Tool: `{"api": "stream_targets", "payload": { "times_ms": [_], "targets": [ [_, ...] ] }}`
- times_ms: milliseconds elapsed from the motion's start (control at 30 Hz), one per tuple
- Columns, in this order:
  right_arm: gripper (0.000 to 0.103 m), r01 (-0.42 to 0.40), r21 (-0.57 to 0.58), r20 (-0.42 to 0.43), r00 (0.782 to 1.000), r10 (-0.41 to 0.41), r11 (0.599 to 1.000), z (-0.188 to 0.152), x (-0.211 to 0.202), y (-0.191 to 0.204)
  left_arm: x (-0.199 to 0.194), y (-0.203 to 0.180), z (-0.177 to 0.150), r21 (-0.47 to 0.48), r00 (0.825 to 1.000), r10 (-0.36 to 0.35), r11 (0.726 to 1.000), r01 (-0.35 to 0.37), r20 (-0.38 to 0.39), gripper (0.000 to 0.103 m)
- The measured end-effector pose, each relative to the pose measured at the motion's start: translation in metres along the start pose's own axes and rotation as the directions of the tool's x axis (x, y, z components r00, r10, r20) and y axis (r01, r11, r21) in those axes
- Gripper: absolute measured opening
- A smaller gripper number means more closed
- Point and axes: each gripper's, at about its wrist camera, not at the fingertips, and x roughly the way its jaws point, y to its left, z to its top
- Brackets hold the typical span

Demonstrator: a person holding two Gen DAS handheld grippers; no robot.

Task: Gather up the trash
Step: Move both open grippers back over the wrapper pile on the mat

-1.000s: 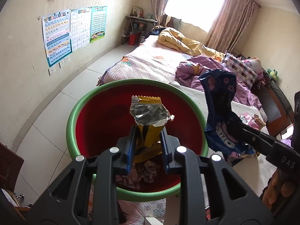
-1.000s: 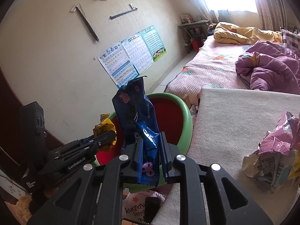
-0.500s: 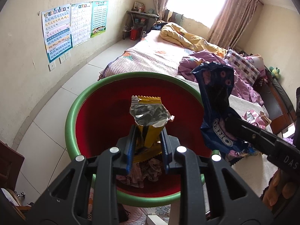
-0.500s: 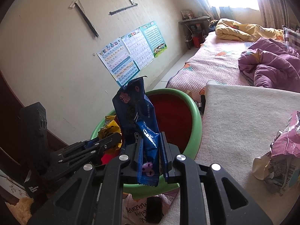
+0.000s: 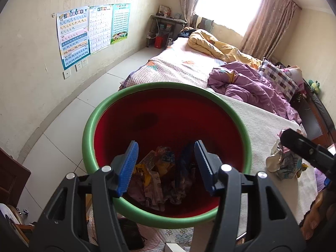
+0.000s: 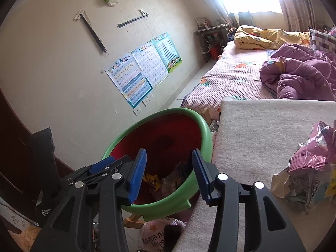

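Observation:
A red bin with a green rim (image 5: 92, 124) stands below both grippers. My left gripper (image 5: 166, 163) hangs over it, jaws opening, nothing between the blue pads. In the right wrist view my right gripper (image 6: 168, 172) is over the bin's rim (image 6: 206, 134), jaws also opening and empty. At the bin's bottom lie several wrappers, among them the yellow one (image 5: 145, 175) and the dark blue cookie wrapper (image 5: 184, 164). The wrappers (image 6: 168, 181) also show between the right fingers. A crumpled pink wrapper pile (image 6: 304, 168) lies on the white blanket (image 6: 262, 130) to the right.
The right gripper's finger (image 5: 304, 149) reaches in from the right of the left wrist view, above the pink wrapper pile (image 5: 283, 163). A bed with purple bedding (image 5: 252, 84) and a yellow quilt lies beyond. Posters (image 5: 84, 33) hang on the left wall over tiled floor.
Both grippers have opened. The yellow wrapper and the blue cookie wrapper have dropped from the jaws into the bin.

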Motion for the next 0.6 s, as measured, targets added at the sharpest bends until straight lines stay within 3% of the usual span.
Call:
{"api": "stream_targets", "payload": {
  "times_ms": [400, 600],
  "targets": [
    [0.05, 0.118, 0.04, 0.015, 0.993, -0.119, 0.992, -0.024, -0.045, -0.045, -0.008, -0.043, -0.008, 0.04, 0.999, -0.053, 0.998, 0.053, -0.001, 0.053],
    [0.052, 0.211, 0.044, 0.029, 0.977, -0.212, 0.977, -0.033, -0.081, -0.091, -0.011, -0.076, -0.021, 0.048, 0.998, -0.063, 0.997, 0.063, -0.014, 0.053]
  ]
}}
